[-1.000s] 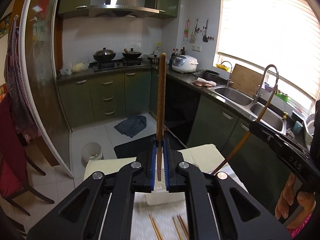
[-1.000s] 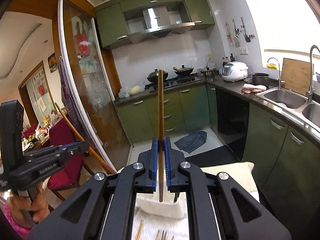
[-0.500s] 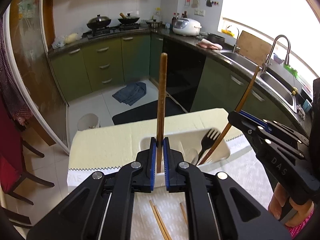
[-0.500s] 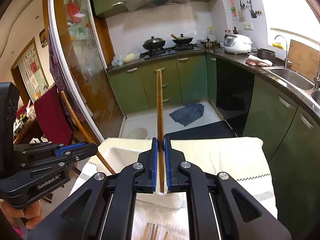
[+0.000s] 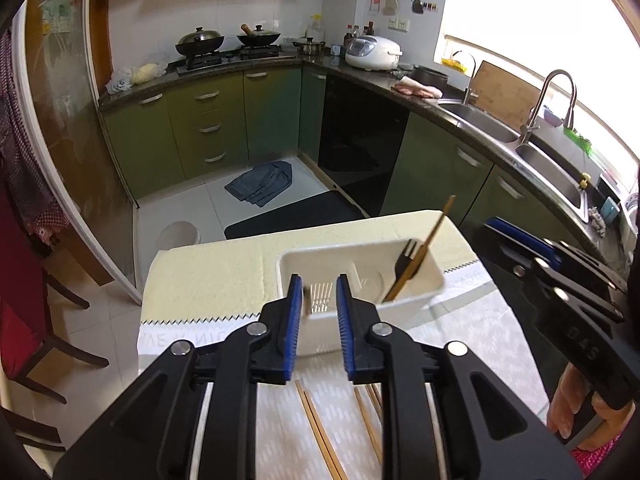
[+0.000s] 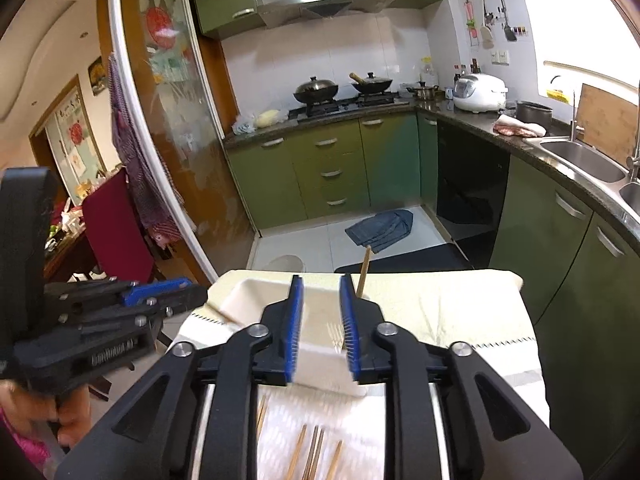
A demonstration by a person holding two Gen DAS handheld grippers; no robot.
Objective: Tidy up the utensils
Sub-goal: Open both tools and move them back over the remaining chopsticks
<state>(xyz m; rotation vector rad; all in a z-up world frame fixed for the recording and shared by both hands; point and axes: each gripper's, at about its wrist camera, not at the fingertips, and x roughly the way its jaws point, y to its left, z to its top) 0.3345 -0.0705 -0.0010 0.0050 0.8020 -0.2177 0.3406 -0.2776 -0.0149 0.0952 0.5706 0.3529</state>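
1. I work at a surface (image 5: 208,276) covered with a pale yellow cloth and, nearer me, a white patterned cloth; it stands in a kitchen with green cabinets (image 5: 208,128), a stove with two woks (image 5: 200,42), a rice cooker (image 5: 372,53) and a double sink (image 5: 480,124).
2. Loose chopsticks (image 5: 320,436) lie on the white cloth just below my grippers, their near ends cut off by the picture edge.
3. Something small and blurred sits beside my left gripper's (image 5: 319,296) inner pad; I cannot tell what it is.
4. The white bin (image 5: 320,258) holds a black fork (image 5: 406,260) and a chopstick (image 5: 420,252), both leaning in its right end.
5. My left gripper hangs over the bin's near wall, jaws parted and empty. My right gripper (image 6: 321,312) is likewise spread wide with nothing in it.
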